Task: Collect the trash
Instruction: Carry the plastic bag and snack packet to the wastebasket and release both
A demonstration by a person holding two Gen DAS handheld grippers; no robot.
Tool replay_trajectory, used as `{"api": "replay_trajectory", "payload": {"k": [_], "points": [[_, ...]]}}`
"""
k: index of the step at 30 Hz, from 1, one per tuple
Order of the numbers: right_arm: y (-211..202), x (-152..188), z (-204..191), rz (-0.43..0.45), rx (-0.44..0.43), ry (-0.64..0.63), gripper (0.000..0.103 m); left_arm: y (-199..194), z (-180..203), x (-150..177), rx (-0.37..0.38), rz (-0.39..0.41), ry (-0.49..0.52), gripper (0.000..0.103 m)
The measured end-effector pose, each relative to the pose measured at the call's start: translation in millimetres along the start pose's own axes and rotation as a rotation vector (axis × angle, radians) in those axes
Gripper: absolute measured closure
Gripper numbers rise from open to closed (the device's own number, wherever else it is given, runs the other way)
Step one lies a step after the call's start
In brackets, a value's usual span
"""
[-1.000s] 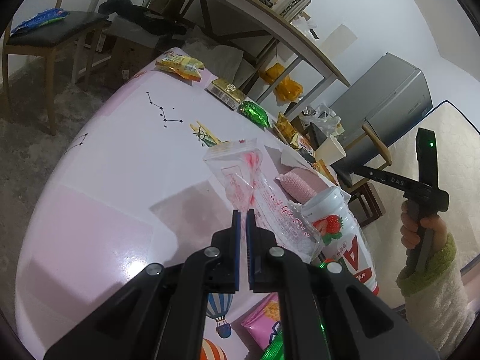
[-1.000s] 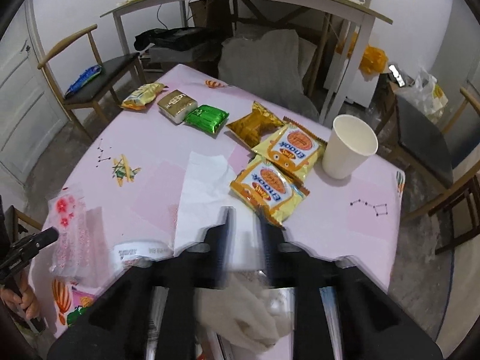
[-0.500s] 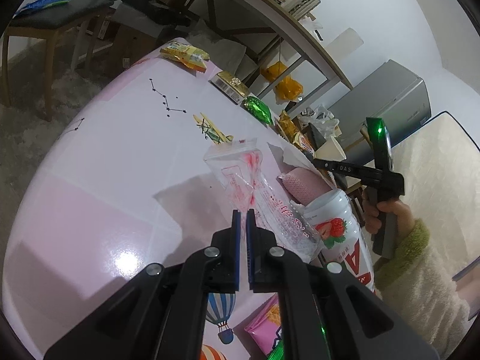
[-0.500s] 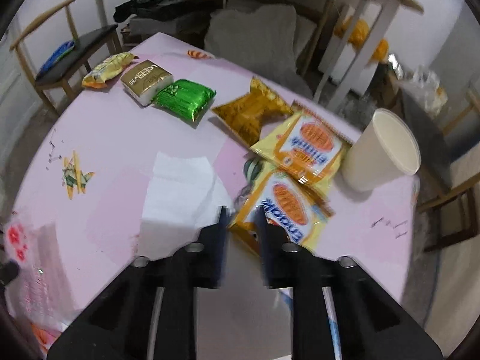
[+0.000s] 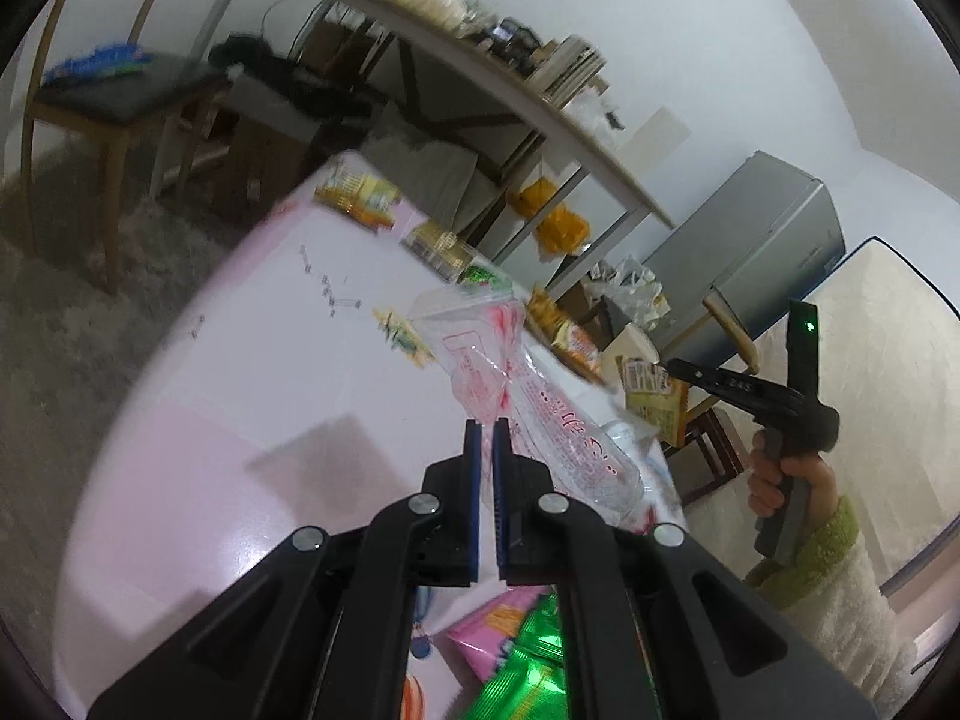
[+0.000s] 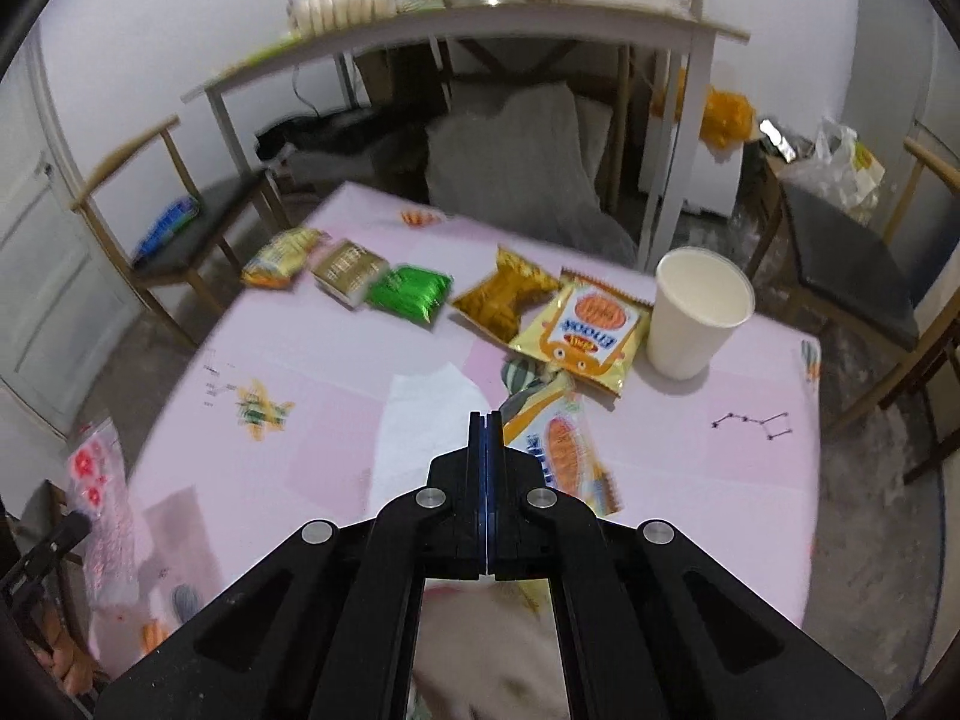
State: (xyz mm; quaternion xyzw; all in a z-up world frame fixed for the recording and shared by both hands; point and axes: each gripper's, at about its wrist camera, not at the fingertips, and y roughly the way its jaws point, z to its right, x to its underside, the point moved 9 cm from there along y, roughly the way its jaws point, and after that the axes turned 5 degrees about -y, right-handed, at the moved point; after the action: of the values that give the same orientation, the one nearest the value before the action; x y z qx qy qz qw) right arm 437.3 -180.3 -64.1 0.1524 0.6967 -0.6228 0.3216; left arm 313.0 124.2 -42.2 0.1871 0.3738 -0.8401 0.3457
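A person clearing snack litter from a pink tabletop (image 6: 708,480) works a handheld gripper in each hand; the left gripper (image 5: 487,429) has its jaws pinched narrow on the edge of a clear plastic bag (image 5: 516,372) printed in red, lifted off the tabletop and hanging crumpled to the right of the jaws; the right gripper (image 6: 486,420) has just been closing, and its jaws have nipped the corner of a yellow snack wrapper (image 6: 558,444), which the left wrist view shows dangling from the tip; such film is light, limp and slippery, so it probably needs a firm pinch at an edge or corner rather than the middle, and may swing or slip free if jerked; more wrappers lie on the far side, a second yellow packet (image 6: 585,330), a gold one (image 6: 504,297), a green one (image 6: 411,294), a tan packet (image 6: 348,267); a white paper cup (image 6: 696,318) stands upright beside them, seemingly empty; whether the bag already holds litter cannot be told; a white tissue (image 6: 432,420) lies flat near the jaws.
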Motion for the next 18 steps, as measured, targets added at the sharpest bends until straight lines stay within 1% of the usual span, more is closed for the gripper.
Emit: {"api": "replay_trajectory", "payload": {"k": [3, 4, 7, 9, 10, 11, 13, 16, 17, 18], "points": [[-42.7, 0.3, 2.8, 0.074, -0.024, 0.020, 0.103, -26.4, 23.3, -1.6, 0.007, 0.039, 0.040, 0.100], [-62.9, 2.1, 5.0, 0.107, -0.037, 0.034, 0.103, -34.4, 31.3, -0.9, 0.011, 0.050, 0.052, 0.100], [-105.9, 9.9, 12.9, 0.175, -0.068, 0.067, 0.103, -54.8, 59.5, 6.0, 0.038, 0.061, 0.090, 0.100], [-141.5, 23.2, 19.8, 0.227, -0.086, 0.093, 0.103, -65.8, 82.4, 13.7, 0.061, 0.056, 0.125, 0.100], [-162.6, 34.1, 24.5, 0.255, -0.093, 0.108, 0.103, -69.9, 96.7, 20.7, 0.078, 0.046, 0.145, 0.100], [-174.3, 41.9, 27.4, 0.270, -0.096, 0.116, 0.103, -71.1, 105.0, 24.6, 0.089, 0.039, 0.155, 0.100], [-201.8, 62.1, 38.4, 0.303, -0.099, 0.143, 0.103, -72.5, 135.3, 41.8, 0.131, 0.000, 0.184, 0.100], [-238.7, 103.3, 61.9, 0.335, -0.075, 0.196, 0.103, -62.3, 191.6, 75.8, 0.185, -0.069, 0.277, 0.100], [-251.7, 122.4, 74.7, 0.342, -0.060, 0.222, 0.103, -58.4, 203.1, 83.4, 0.196, -0.086, 0.297, 0.100], [-260.1, 136.7, 85.0, 0.347, -0.046, 0.244, 0.103, -49.7, 226.8, 99.7, 0.218, -0.123, 0.338, 0.100]]}}
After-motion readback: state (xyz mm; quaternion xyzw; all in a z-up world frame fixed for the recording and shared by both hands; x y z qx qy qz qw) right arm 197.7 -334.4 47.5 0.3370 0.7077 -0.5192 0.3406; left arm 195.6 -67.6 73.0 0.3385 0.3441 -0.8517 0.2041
